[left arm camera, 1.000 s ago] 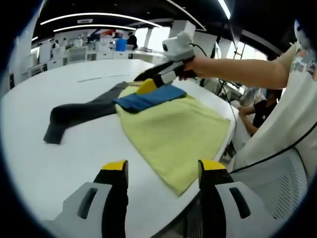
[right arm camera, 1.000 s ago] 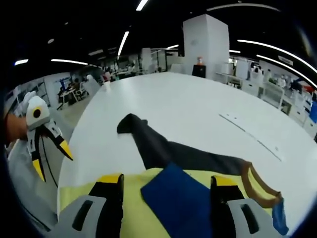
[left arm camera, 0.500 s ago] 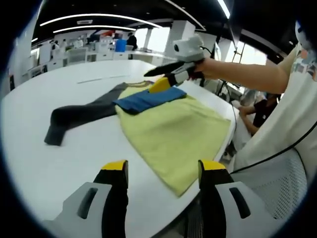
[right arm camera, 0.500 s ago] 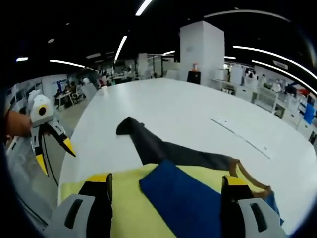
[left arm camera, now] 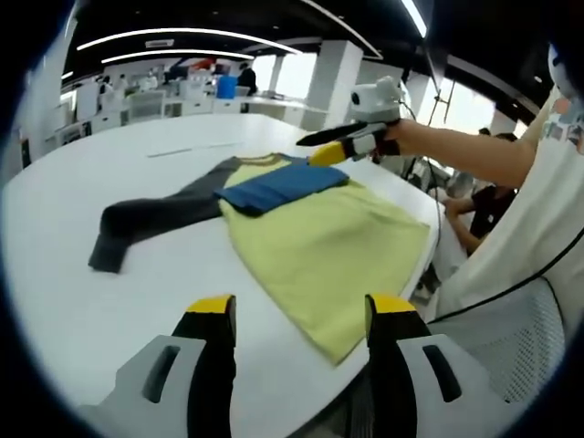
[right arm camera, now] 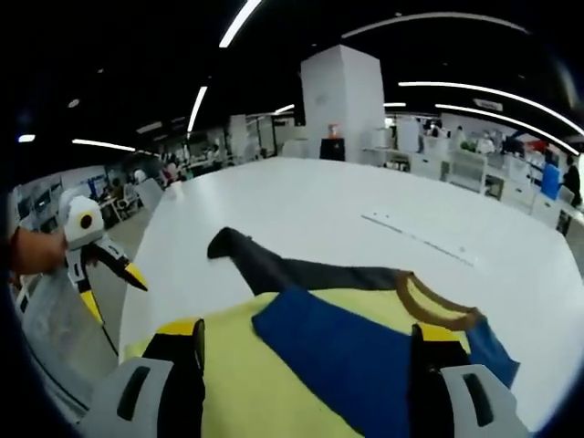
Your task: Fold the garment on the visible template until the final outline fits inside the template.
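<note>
Matt soft cloth garment [left arm camera: 319,237], smooth glossy white table [left arm camera: 82,301]

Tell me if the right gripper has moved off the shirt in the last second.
Yes. In the left gripper view the right gripper has drawn back from the blue sleeve toward the table edge, away from the shirt.

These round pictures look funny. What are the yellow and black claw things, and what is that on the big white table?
The claws are two grabbing tools a person holds, one in each hand. Each tool carries a camera looking out along its own jaws, so you get one picture from each hand. In the left gripper view, the left gripper pokes up from the bottom, and the right gripper is further off, held in the person's hand. On the white table lies a shirt: yellow body, a blue sleeve folded across it, and a dark grey sleeve stretched out sideways. Both tools are open and hold nothing.
</note>
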`<state>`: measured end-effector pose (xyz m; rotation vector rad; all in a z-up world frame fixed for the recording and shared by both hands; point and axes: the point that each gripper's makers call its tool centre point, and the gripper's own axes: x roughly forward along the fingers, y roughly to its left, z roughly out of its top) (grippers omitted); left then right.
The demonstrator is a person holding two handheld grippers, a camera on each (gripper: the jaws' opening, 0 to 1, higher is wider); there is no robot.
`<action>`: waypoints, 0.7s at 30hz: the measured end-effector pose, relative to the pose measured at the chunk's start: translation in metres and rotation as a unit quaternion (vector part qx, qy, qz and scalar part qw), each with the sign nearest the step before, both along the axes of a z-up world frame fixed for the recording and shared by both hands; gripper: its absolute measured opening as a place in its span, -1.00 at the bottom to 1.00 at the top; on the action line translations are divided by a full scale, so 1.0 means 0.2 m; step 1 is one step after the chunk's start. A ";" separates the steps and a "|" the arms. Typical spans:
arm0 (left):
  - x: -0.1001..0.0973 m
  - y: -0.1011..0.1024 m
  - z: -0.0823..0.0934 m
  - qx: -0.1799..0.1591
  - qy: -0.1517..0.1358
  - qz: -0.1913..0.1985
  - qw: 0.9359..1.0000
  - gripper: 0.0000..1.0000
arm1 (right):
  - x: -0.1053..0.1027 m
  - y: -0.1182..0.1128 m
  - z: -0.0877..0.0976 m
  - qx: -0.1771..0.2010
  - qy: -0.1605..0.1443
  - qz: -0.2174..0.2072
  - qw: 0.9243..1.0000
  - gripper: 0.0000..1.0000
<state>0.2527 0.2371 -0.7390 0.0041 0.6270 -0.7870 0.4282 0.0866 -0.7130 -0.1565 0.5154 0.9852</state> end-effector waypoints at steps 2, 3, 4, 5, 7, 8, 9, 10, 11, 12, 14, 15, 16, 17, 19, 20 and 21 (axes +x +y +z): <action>0.01 0.01 -0.01 0.001 0.001 0.001 1.000 0.07 | -0.02 -0.01 0.00 0.001 0.001 -0.001 1.000 0.83; 0.01 0.01 -0.01 0.001 0.001 0.001 1.000 0.07 | -0.03 -0.02 0.00 0.002 0.001 -0.002 1.000 0.83; 0.01 0.01 -0.01 0.001 0.000 0.002 1.000 0.07 | -0.04 -0.03 0.00 0.003 0.000 -0.003 1.000 0.83; 0.02 0.01 0.00 0.000 0.000 0.002 1.000 0.07 | -0.05 -0.04 0.00 0.002 -0.001 -0.004 1.000 0.83; 0.02 0.02 0.00 -0.001 -0.002 0.003 1.000 0.07 | -0.07 -0.07 -0.02 -0.001 0.002 -0.005 1.000 0.82; 0.03 0.02 0.00 -0.001 -0.002 0.004 1.000 0.07 | -0.08 -0.09 -0.02 -0.002 0.003 -0.006 1.000 0.82; 0.03 0.02 0.00 -0.001 -0.002 0.004 1.000 0.07 | -0.08 -0.11 -0.03 -0.002 0.004 -0.009 1.000 0.82; 0.03 0.02 0.01 -0.002 -0.002 0.004 1.000 0.07 | -0.10 -0.13 -0.04 -0.002 0.007 -0.012 1.000 0.82; 0.03 0.01 0.01 -0.001 -0.003 0.004 1.000 0.07 | -0.10 -0.15 -0.04 -0.002 0.009 -0.014 1.000 0.82; 0.03 0.01 0.01 -0.001 -0.003 0.004 1.000 0.07 | -0.11 -0.17 -0.05 -0.003 0.011 -0.017 1.000 0.82; 0.03 0.02 0.01 -0.002 -0.003 0.005 1.000 0.07 | -0.13 -0.19 -0.05 -0.003 0.011 -0.019 1.000 0.82; 0.04 0.02 0.01 -0.002 -0.003 0.005 1.000 0.06 | -0.13 -0.20 -0.06 -0.003 0.012 -0.020 1.000 0.82; 0.04 0.02 0.01 -0.002 -0.003 0.006 1.000 0.06 | -0.15 -0.22 -0.06 -0.004 0.012 -0.021 1.000 0.82; 0.04 0.03 0.00 -0.002 -0.002 0.006 1.000 0.06 | -0.16 -0.23 -0.05 -0.005 0.011 -0.021 1.000 0.82; 0.05 0.04 0.00 -0.001 -0.002 0.006 1.000 0.06 | -0.17 -0.25 -0.04 -0.008 0.010 -0.022 1.000 0.82; 0.06 0.05 -0.01 -0.001 -0.002 0.006 1.000 0.06 | -0.18 -0.27 -0.03 -0.008 0.007 -0.024 1.000 0.82; 0.06 0.05 -0.01 -0.001 -0.002 0.006 1.000 0.06 | -0.18 -0.28 -0.02 -0.007 0.004 -0.026 1.000 0.82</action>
